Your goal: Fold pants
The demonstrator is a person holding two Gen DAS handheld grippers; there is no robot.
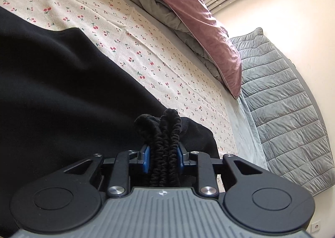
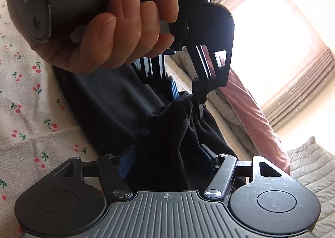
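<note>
The black pants (image 1: 52, 83) lie on a bed sheet printed with cherries (image 1: 129, 35). My left gripper (image 1: 163, 158) is shut on the bunched elastic waistband (image 1: 167, 133) of the pants, which stands up between its blue pads. In the right wrist view my right gripper (image 2: 167, 162) has its blue pads around a fold of the black pants (image 2: 167, 133), and the jaws stand wider apart than the left ones. The left gripper (image 2: 184, 91), held by a hand (image 2: 117, 28), is just ahead of it, gripping the same waistband edge (image 2: 173, 104).
A pink and grey duvet (image 1: 199, 28) is heaped at the far side of the bed. A grey quilted headboard (image 1: 282, 102) stands to the right. A bright window with curtains (image 2: 282, 49) lies beyond the bed.
</note>
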